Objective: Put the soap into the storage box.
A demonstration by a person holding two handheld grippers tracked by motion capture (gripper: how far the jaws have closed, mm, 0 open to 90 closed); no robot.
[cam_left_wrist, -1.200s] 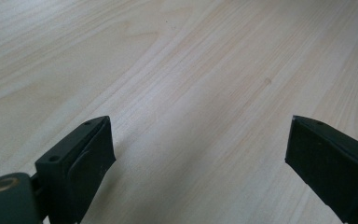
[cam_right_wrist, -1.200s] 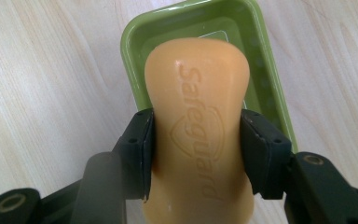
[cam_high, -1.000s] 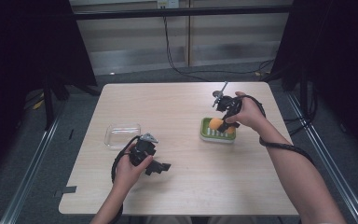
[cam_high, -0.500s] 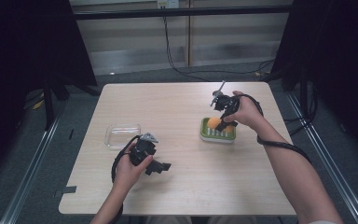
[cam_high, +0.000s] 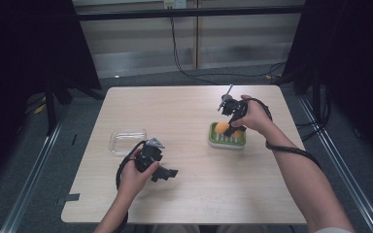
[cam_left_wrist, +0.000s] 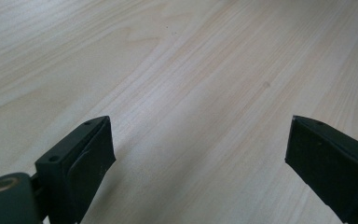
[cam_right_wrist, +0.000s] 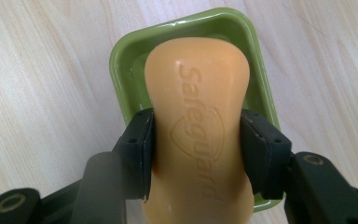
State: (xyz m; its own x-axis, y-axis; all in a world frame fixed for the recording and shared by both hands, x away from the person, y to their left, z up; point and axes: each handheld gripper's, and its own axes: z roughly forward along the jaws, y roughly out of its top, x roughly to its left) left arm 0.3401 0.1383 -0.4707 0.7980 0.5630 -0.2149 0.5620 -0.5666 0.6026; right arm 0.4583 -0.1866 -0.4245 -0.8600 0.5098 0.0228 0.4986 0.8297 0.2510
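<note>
Pale wood table under right tongs clamping orange embossed soap; left tongs gape wide.

A table stands in front of the person. On its right half sits a soap dish, and a bar of soap is held over it, clamped at the waist by the right hand-held gripper. On the left half lies a clear tray. Just in front of the tray and slightly to its right, the left hand-held gripper rests low over bare table, well apart from the dish, jaws wide apart with nothing between them.
</note>
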